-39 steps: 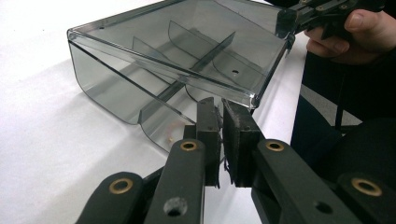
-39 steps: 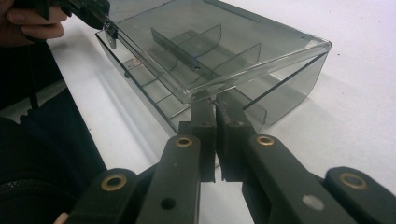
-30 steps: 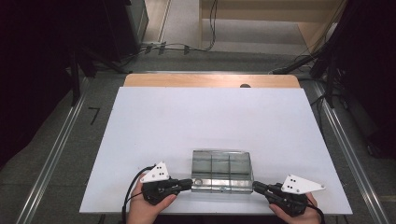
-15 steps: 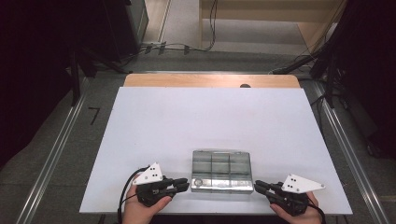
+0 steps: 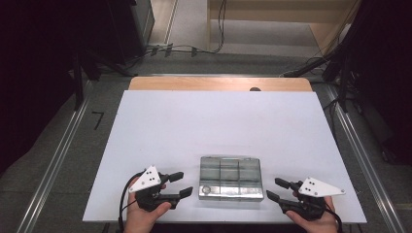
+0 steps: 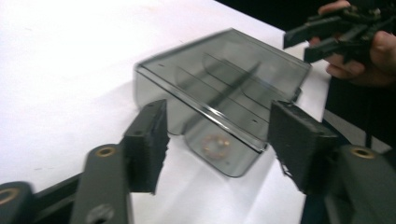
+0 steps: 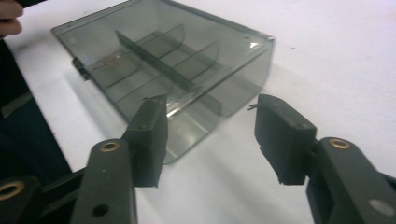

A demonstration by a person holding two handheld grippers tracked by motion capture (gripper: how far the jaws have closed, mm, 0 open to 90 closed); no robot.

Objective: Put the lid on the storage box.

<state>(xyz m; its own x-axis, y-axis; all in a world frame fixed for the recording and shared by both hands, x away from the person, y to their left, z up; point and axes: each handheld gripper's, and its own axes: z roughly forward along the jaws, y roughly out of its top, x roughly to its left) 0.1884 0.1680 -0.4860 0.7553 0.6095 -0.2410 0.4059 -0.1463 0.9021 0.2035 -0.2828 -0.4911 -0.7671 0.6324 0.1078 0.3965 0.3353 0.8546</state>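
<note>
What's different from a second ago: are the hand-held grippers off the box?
Yes. Both let go and drew outward: the left hand-held gripper toward the left, the right hand-held gripper toward the right, jaws open, a gap on each side. The box stays at the table's near edge.

White table top (image 5: 218, 121), floor cables (image 5: 170, 48)

A clear, smoke-tinted plastic box (image 5: 231, 177) with inner dividers forming small compartments is lying flat on the white bench (image 5: 218, 126), closed, with a small round mark near its front left corner. It is sitting between the left claw (image 5: 178, 185) and the right claw (image 5: 275, 190), near each but touching neither, just beyond their parted fingers.
</note>
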